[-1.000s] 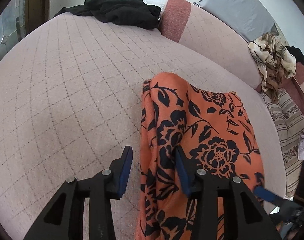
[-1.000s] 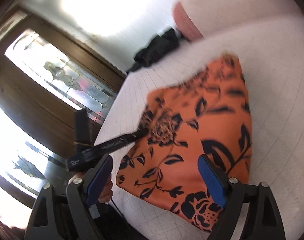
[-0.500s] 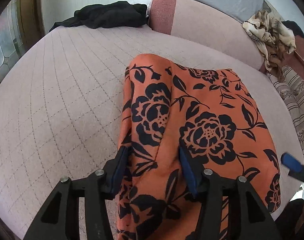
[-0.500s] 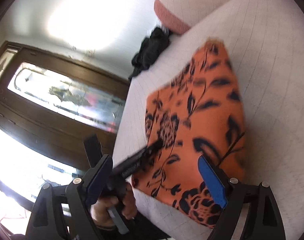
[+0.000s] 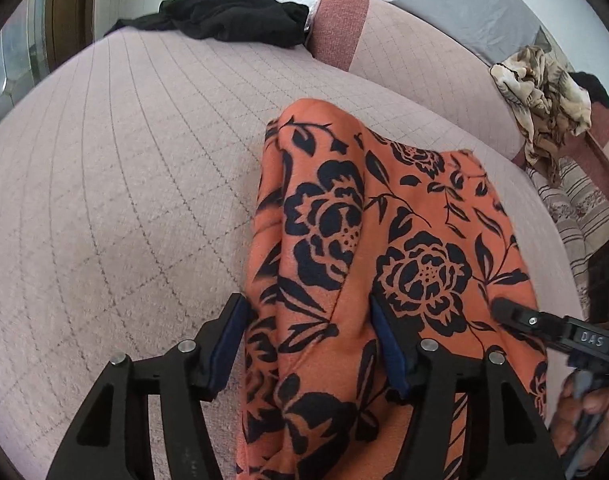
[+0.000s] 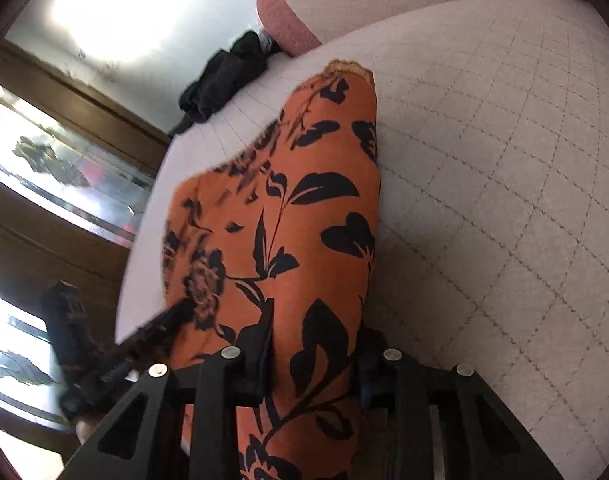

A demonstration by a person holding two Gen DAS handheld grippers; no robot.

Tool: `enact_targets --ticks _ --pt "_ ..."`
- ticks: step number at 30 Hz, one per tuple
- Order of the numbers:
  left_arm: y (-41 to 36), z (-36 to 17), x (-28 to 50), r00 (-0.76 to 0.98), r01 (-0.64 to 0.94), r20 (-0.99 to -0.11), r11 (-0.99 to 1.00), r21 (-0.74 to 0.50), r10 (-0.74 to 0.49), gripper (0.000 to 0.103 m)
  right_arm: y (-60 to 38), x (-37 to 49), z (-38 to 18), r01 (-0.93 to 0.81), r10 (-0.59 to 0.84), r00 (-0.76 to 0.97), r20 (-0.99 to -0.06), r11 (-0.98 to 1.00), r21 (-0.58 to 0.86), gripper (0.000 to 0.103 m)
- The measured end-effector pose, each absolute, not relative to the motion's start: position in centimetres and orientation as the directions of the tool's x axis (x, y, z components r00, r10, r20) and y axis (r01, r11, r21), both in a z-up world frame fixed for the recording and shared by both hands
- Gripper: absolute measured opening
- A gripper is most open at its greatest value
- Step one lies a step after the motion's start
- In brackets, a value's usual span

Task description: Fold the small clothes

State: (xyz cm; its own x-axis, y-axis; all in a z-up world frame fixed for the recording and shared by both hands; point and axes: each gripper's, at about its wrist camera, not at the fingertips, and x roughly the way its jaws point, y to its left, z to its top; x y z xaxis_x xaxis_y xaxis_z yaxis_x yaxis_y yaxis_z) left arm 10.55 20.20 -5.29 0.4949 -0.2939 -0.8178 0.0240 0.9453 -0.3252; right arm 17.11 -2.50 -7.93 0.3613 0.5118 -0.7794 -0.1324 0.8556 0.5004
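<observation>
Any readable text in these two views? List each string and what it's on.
"DAS" – white letters on the black arm of the right tongs, seen at the right edge of the left wrist view.
Left tongs: faint marks low on the black frame, too small to read.
Orange floral cloth, quilted cover, black garment: no text.
Right wrist view: nothing readable.

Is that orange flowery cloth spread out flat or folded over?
Folded: the orange cloth lies doubled into a narrow band with a rounded fold edge along its side, on the sofa seat.
</observation>
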Motion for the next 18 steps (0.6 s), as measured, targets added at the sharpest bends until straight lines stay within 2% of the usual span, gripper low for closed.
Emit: enact_targets --ticks 1,2,3,6,7,8,9,10,11,12,14,16,17,18 --pt "20.4 -5.3 10.5 0.493 0.021 -0.816 0.942 -0.336 -0.302 0.064 -3.3 17.4 -8.2 -0.095 0.546 0.347 -0.763 0.830 0.550 0.041" --pt "20.5 -5.4 10.5 0.492 0.019 -0.815 0.940 -0.340 -0.305 0.064 -4.0 17.9 -8.0 -0.066 0.580 0.345 -0.738 0.799 0.598 0.048" --pt "20.7 -5.5 10.4 0.493 0.018 -0.815 0.940 -0.341 -0.305 0.064 -4.6 18.0 -7.4 -0.061 0.606 0.363 -0.708 0.774 0.630 0.050" --pt "20.8 -5.8 10.3 0.496 0.020 -0.814 0.941 -0.338 -0.302 0.064 -6.6 19.0 -5.9 -0.034 0.633 0.454 -0.627 0.716 0.697 0.073" --pt "20.7 -5.8 10.3 0.494 0.019 -0.814 0.940 -0.341 -0.305 0.064 -7.0 20.0 -6.4 -0.010 0.649 0.458 -0.608 0.687 0.726 0.074" --pt "20.7 -5.8 10.2 0.493 0.018 -0.814 0.939 -0.344 -0.308 0.064 -7.0 21.4 -7.5 0.026 0.673 0.428 -0.603 0.658 0.753 0.074" --pt "20.7 -5.8 10.2 0.491 0.018 -0.814 0.938 -0.347 -0.311 0.064 -6.8 22.8 -9.0 0.071 0.690 0.378 -0.617 0.643 0.762 0.065" --pt "20.7 -5.7 10.2 0.491 0.018 -0.813 0.937 -0.349 -0.312 0.064 -6.2 23.6 -9.8 0.080 0.683 0.349 -0.641 0.660 0.747 0.046" --pt "21.0 -5.9 10.4 0.492 0.016 -0.811 0.935 -0.355 -0.316 0.064 -5.2 23.9 -9.4 0.040 0.659 0.339 -0.671 0.703 0.710 0.034" --pt "21.1 -5.9 10.4 0.492 0.015 -0.810 0.934 -0.358 -0.319 0.064 -3.9 23.5 -7.4 -0.040 0.597 0.379 -0.707 0.774 0.632 0.031" --pt "21.4 -5.7 10.5 0.492 0.013 -0.809 0.931 -0.364 -0.323 0.064 -1.1 21.9 -4.0 -0.176 0.478 0.469 -0.742 0.874 0.452 0.031" --pt "21.2 -5.7 10.7 0.488 0.015 -0.812 0.933 -0.360 -0.321 0.065 -0.1 22.1 -5.3 -0.167 0.388 0.452 -0.804 0.921 0.351 0.031" --pt "21.1 -5.8 10.8 0.489 0.016 -0.814 0.936 -0.352 -0.314 0.065 -0.6 22.7 -6.9 -0.130 0.378 0.417 -0.827 0.925 0.357 0.037" --pt "21.0 -5.7 10.8 0.491 0.018 -0.813 0.937 -0.349 -0.312 0.065 -1.7 23.0 -7.1 -0.097 0.404 0.421 -0.812 0.910 0.402 0.049"
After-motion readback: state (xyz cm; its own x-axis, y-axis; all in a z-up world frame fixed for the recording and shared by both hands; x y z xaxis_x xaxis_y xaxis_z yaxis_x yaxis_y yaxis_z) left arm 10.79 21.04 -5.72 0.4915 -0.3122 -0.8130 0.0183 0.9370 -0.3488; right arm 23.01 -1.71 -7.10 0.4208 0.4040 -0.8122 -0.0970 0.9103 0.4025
